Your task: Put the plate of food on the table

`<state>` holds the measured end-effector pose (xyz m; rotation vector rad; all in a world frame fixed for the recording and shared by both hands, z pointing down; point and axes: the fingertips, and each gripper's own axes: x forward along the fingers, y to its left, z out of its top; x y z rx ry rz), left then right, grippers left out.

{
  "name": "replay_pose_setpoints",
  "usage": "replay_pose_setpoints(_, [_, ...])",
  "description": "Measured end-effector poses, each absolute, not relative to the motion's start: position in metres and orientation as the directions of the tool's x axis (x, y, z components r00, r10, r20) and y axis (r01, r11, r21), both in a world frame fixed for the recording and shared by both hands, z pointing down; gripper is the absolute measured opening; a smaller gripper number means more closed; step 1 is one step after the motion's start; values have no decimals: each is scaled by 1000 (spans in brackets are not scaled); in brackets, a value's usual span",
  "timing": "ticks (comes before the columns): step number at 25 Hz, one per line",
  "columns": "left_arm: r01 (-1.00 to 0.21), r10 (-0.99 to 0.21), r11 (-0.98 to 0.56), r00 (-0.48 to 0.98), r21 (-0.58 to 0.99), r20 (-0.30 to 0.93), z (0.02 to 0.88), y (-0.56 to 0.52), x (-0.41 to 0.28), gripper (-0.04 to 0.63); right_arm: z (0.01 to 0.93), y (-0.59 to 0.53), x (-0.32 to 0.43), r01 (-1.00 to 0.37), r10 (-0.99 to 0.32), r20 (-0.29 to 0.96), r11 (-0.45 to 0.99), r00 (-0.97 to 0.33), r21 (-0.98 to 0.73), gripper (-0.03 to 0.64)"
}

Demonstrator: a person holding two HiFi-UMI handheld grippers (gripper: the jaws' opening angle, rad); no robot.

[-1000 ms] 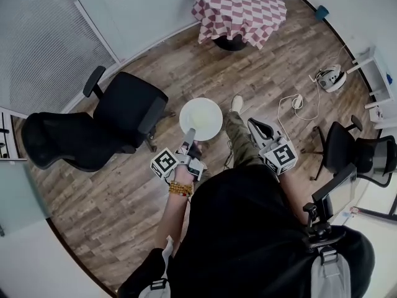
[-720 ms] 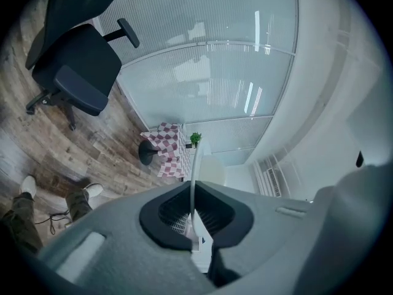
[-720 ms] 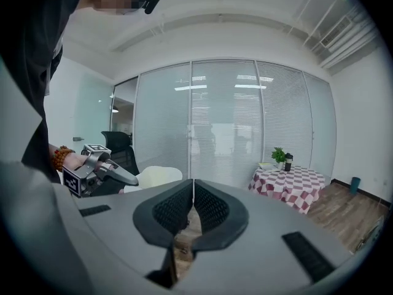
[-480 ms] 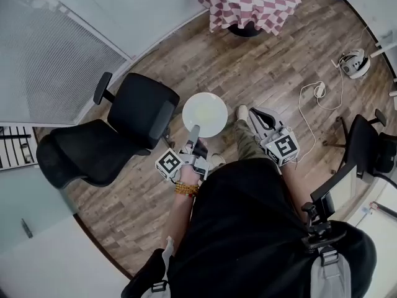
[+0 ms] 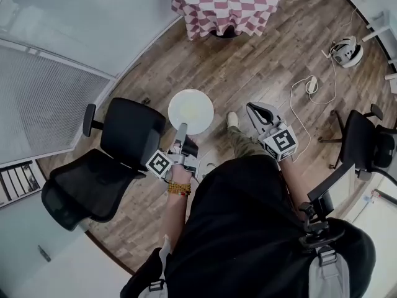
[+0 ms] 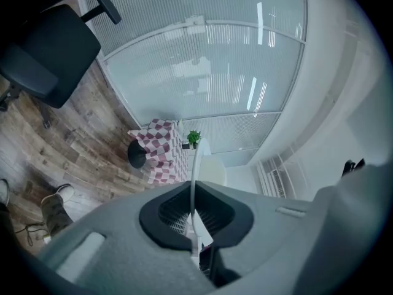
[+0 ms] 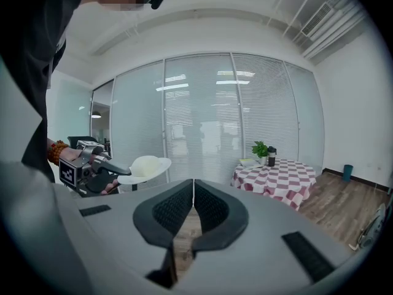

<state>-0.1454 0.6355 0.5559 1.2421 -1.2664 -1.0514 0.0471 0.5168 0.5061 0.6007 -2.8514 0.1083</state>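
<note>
Left gripper (image 5: 182, 132) is clamped on the near rim of the white plate (image 5: 191, 112), which juts out just ahead of it with a pale mound of food on top; in the left gripper view the plate's edge stands pinched between the jaws; right gripper (image 5: 256, 112), off to the right of the plate and apart from it, has its jaws pressed together on nothing; the bench (image 5: 226, 5) with the checked cloth stands well ahead of both grippers, a small plant (image 7: 260, 149) and a dark cup (image 7: 271, 157) on it; a black office chair (image 5: 127, 132) sits just left of the left gripper.
</note>
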Motion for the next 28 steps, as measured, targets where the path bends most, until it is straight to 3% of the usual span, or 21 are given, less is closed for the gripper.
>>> replay_pose_setpoints(16, [-161,-992,49,104,986,66,525,437,-147,12,526,310,120,-577,-548,235,813,-803,-76,12])
replay_pose_setpoints(28, [-117,-980,40,189,992,61,536,338,-192,12,537,268,57,-592,-544,305,801,-782,-89,12])
